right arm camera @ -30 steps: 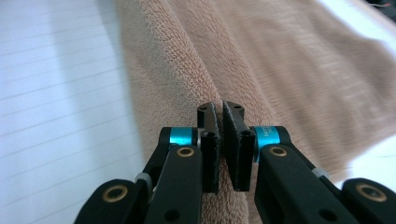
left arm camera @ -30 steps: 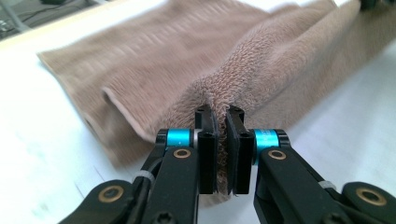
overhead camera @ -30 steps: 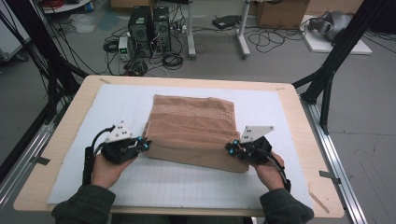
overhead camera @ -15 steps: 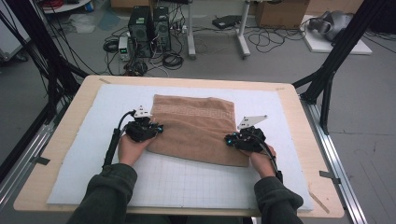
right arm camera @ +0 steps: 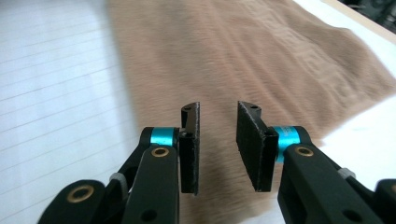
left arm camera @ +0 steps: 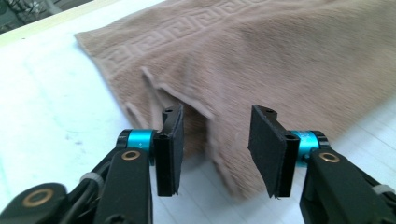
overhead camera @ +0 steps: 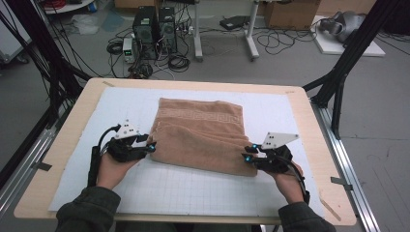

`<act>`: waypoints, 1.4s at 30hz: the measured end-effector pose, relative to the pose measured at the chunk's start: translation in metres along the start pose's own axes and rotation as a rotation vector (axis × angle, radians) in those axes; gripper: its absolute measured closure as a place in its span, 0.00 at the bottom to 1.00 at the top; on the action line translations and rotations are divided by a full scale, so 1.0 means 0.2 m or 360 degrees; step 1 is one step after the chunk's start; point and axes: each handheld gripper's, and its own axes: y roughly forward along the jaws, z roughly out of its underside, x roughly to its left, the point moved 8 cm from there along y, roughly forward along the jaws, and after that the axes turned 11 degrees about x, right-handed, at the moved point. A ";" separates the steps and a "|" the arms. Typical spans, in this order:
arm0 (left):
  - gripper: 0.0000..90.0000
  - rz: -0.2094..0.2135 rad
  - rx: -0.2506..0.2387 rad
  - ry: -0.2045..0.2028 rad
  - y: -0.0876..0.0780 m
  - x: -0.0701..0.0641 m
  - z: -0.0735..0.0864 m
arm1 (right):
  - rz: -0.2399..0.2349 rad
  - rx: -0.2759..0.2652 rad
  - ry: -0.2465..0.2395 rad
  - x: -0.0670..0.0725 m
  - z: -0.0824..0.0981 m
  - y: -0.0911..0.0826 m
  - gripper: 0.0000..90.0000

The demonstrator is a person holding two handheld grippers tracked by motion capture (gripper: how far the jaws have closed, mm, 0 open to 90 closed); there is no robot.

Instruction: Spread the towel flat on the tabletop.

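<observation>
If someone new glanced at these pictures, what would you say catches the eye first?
The tan towel, folded with a key-pattern band along its far edge, lies mid-table on the white gridded mat. The left gripper and the right gripper flank its near corners; their jaws have just been opening, with the pads pressing on nothing.

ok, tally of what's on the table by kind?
Towel, tan, folded: 1
White grid mat: 1
Tongs: 2, left tongs and right tongs, both open at the towel's near edge
Total: 4
</observation>
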 end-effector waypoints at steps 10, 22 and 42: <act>0.66 0.0089 0.0240 0.0069 0.24 -0.09 0.12 | -0.0058 0.0231 -0.0058 0.07 0.13 0.24 0.74; 0.95 0.0064 0.0109 0.0113 0.10 -0.13 0.07 | -0.0135 0.0188 -0.0087 0.11 0.07 0.22 0.96; 0.95 0.0056 0.0023 -0.0013 0.13 0.00 -0.11 | -0.0105 0.0145 -0.0001 0.05 -0.01 0.18 0.96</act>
